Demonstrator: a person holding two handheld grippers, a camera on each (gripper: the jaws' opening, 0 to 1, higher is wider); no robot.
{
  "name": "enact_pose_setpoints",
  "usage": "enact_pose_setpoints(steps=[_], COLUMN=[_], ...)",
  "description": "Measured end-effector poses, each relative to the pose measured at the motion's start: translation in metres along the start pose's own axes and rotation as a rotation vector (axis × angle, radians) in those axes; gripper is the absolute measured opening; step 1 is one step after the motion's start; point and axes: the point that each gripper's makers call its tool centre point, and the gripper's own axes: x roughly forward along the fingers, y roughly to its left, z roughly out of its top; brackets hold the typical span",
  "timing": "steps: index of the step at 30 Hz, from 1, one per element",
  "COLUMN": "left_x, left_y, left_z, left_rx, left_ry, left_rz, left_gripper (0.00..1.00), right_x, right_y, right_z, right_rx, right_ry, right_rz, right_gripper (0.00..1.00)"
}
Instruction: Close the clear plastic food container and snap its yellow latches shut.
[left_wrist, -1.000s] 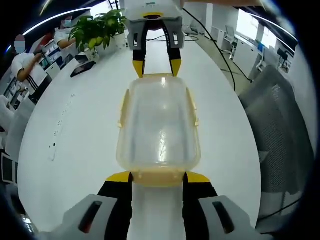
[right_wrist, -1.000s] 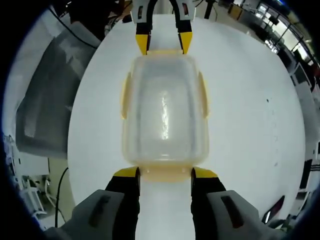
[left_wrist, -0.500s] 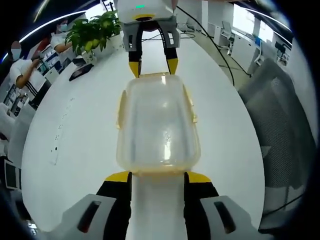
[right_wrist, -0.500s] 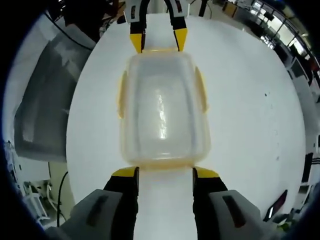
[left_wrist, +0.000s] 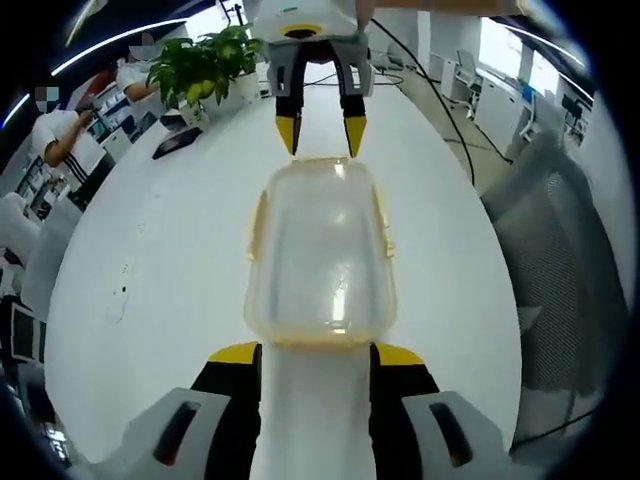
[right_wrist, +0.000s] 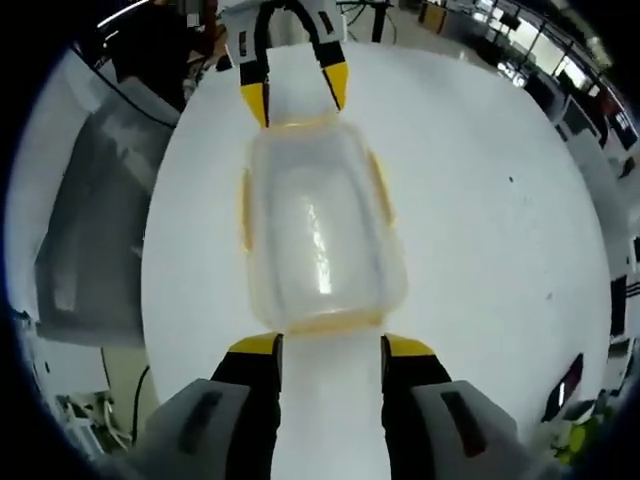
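both grippers flank container (left_wrist: 322, 250) on white table (left_wrist: 150, 260), office behind.

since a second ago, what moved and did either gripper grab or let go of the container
Both grippers have backed slightly away from the container: the right gripper at its far end and the left gripper at its near end each now show a small gap of white table. Nothing was grabbed or let go; both are open. The container stays lid-on, lying between them.

Office — desks (left_wrist: 455, 75), plant (left_wrist: 205, 65), seated people (left_wrist: 65, 135)
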Motion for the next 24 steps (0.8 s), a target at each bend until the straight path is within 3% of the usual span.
enact_pose_setpoints(steps=[6, 9, 13, 16, 20, 24], left_x=[-0.003, -0.005, -0.007, -0.006, -0.002, -0.002], left_y=[-0.003, -0.002, 0.001, 0.002, 0.0, 0.001], left_z=[0.005, 0.008, 0.015, 0.007, -0.002, -0.003], left_rx=[-0.071, -0.156, -0.326, -0.403, -0.431, -0.497], left_ry=[-0.011, -0.029, -0.101, -0.101, -0.078, -0.095], left_rz=[0.039, 0.066, 0.103, 0.129, 0.159, 0.182], left_gripper=[0.36, 0.35, 0.36, 0.35, 0.33, 0.29], right_x=[-0.001, 0.0, 0.0, 0.001, 0.003, 0.004], right_y=[-0.001, -0.001, -0.004, -0.004, -0.002, -0.004], right_z=[0.002, 0.003, 0.007, 0.007, 0.008, 0.009], right_rx=[0.07, 0.104, 0.17, 0.194, 0.223, 0.257], right_ry=[-0.044, -0.069, -0.121, -0.135, -0.157, -0.189], right_rz=[-0.026, -0.047, -0.084, -0.102, -0.12, -0.153], right_gripper=[0.32, 0.31, 0.3, 0.29, 0.27, 0.25])
